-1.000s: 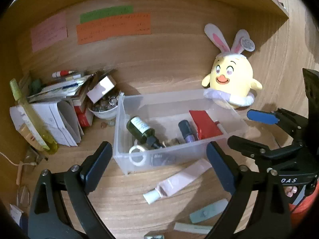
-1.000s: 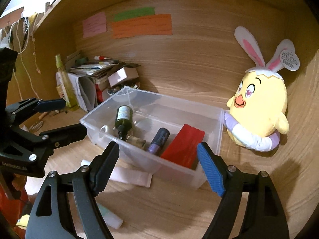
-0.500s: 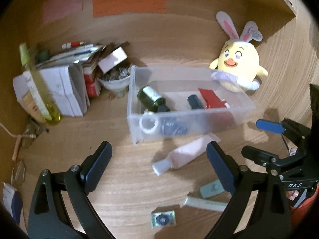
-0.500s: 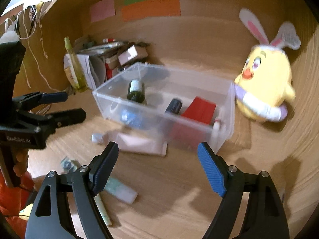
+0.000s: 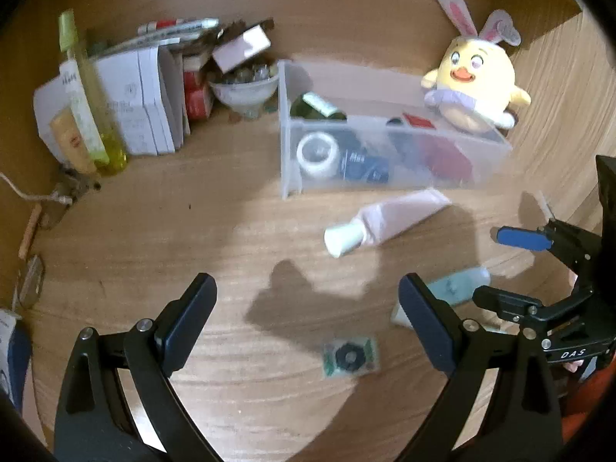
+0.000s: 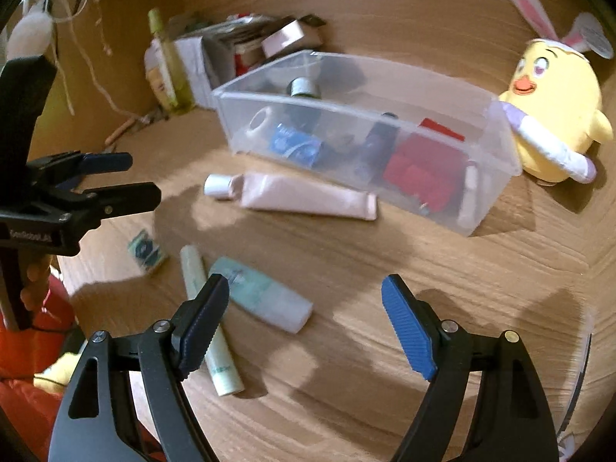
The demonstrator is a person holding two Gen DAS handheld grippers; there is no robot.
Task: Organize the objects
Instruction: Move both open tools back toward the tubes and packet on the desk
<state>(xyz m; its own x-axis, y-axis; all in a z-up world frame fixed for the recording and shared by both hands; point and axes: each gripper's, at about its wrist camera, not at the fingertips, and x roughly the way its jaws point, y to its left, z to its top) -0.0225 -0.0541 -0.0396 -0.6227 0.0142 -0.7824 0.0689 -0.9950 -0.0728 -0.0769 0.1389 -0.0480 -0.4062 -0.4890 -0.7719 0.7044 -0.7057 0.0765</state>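
A clear plastic bin [image 5: 292, 142] [image 6: 496, 154] on the wooden desk holds a dark bottle, a tape roll, a blue item and a red box. In front of it lie a pink tube [image 5: 389, 217] [image 6: 304, 196], a pale green tube [image 6: 258, 292] [image 5: 458, 287], a thin light stick [image 6: 210, 331] and a small green packet [image 5: 350, 356] [image 6: 148, 251]. My left gripper [image 5: 306, 315] hangs open above the bare wood near the packet. My right gripper [image 6: 306, 319] is open too, its left finger over the pale green tube and the stick, nothing between the pads.
A yellow plush chick with bunny ears [image 5: 477, 81] [image 6: 554, 115] sits by the bin's right end. Books, boxes, a bowl [image 5: 246, 90] and a yellow-green bottle [image 5: 88, 100] crowd the back left. A person's hand [image 6: 32, 281] holds the left gripper.
Both grippers have sunk toward the desk and tipped downward. The bin has slid up in both views, and the tubes and the packet have come into view below it.
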